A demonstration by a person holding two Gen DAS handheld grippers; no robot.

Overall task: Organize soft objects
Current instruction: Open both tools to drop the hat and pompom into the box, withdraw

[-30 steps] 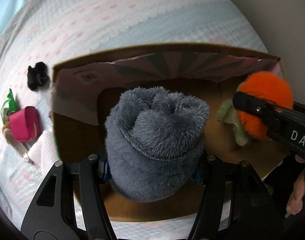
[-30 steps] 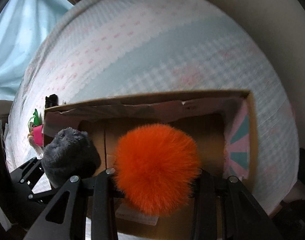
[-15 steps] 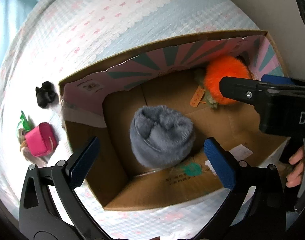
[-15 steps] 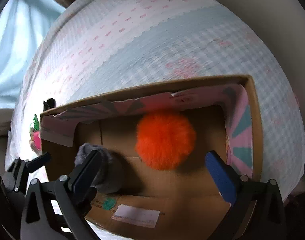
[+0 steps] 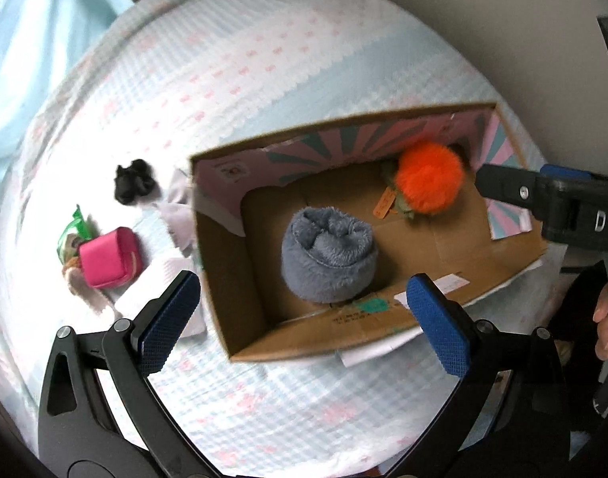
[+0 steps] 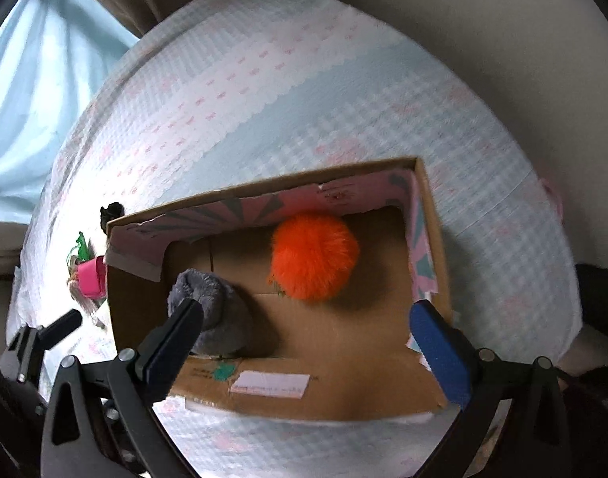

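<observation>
On the quilted bedspread (image 5: 264,79) sits the cardboard box (image 5: 240,302), holding grey plush (image 5: 328,255) near its left end and orange pom-pom (image 5: 427,177) by the far wall, apart. Left gripper (image 5: 304,318) and right gripper (image 6: 308,342) hover above the box, jaws spread, empty. Pink pouch (image 5: 108,257) and black scrunchie (image 5: 132,185) lie left of the box.

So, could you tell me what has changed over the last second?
Both grippers let go: the left gripper dropped the grey plush and the right gripper the orange pompom into the cardboard box, then opened and pulled back. The pink pouch stayed put.
</observation>
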